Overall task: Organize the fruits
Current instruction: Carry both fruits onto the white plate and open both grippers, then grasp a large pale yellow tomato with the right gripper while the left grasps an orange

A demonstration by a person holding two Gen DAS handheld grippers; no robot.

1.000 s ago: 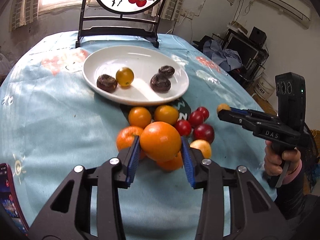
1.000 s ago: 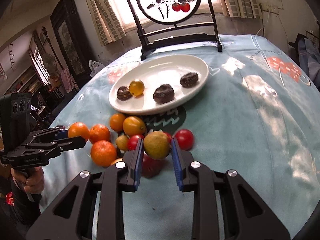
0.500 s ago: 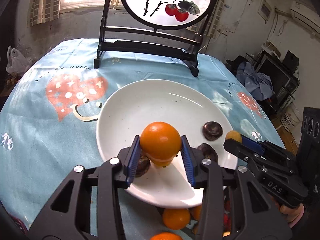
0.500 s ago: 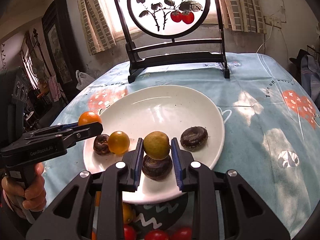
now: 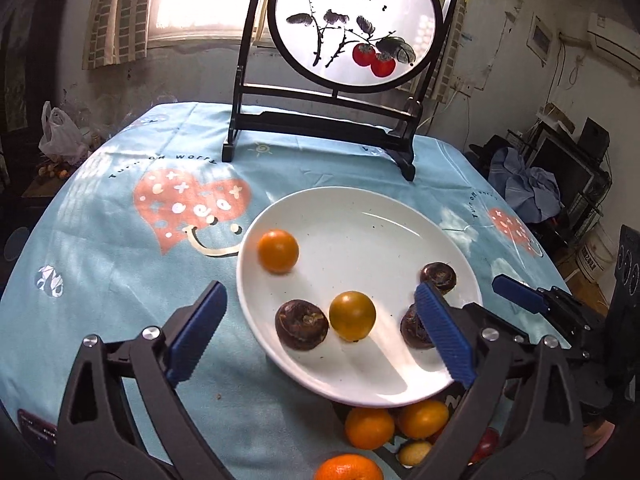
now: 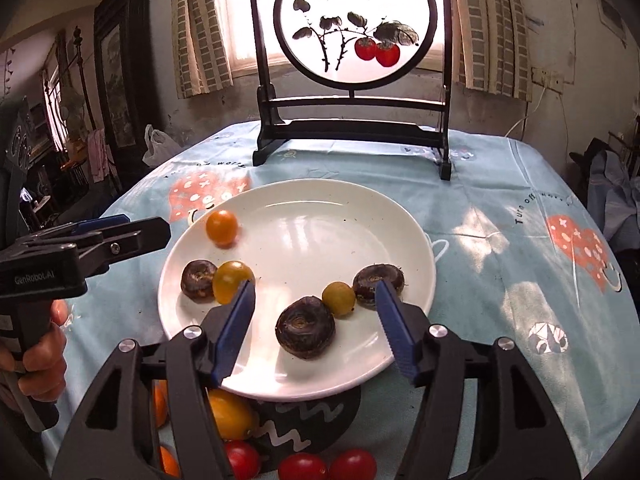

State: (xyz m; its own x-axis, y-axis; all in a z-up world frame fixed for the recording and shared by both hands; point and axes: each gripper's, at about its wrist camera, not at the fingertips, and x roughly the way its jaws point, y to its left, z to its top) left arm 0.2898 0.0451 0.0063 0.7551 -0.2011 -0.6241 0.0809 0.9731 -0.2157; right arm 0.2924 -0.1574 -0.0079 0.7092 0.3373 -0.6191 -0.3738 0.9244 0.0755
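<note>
Blue cloth with red hearts covers the round table (image 5: 120, 240) under us; our left tongs (image 5: 320, 332) hang over the near-left rim of the white plate (image 5: 360, 216), jaws spread wide and holding nothing; our right tongs (image 6: 316, 324) stand over the plate's near edge, also wide apart and empty. Between the right jaws lies a dark brown fruit (image 6: 306, 333), free of both pads; just behind it a small yellow fruit (image 6: 338, 299) touches another dark one (image 6: 378, 279). Toward the left of the plate a second yellow fruit (image 6: 232, 281) leans on a third dark one (image 6: 198, 279); farther back a small orange (image 5: 278, 251) sits alone by the left rim, its outline blurred. Off the plate, on the near side, we see more oranges (image 5: 370, 428) and red tomatoes (image 6: 304, 466) bunched on the cloth. Beyond the plate stands a round painted screen (image 5: 356, 28) on a dark wooden stand, with a bright window behind it.
</note>
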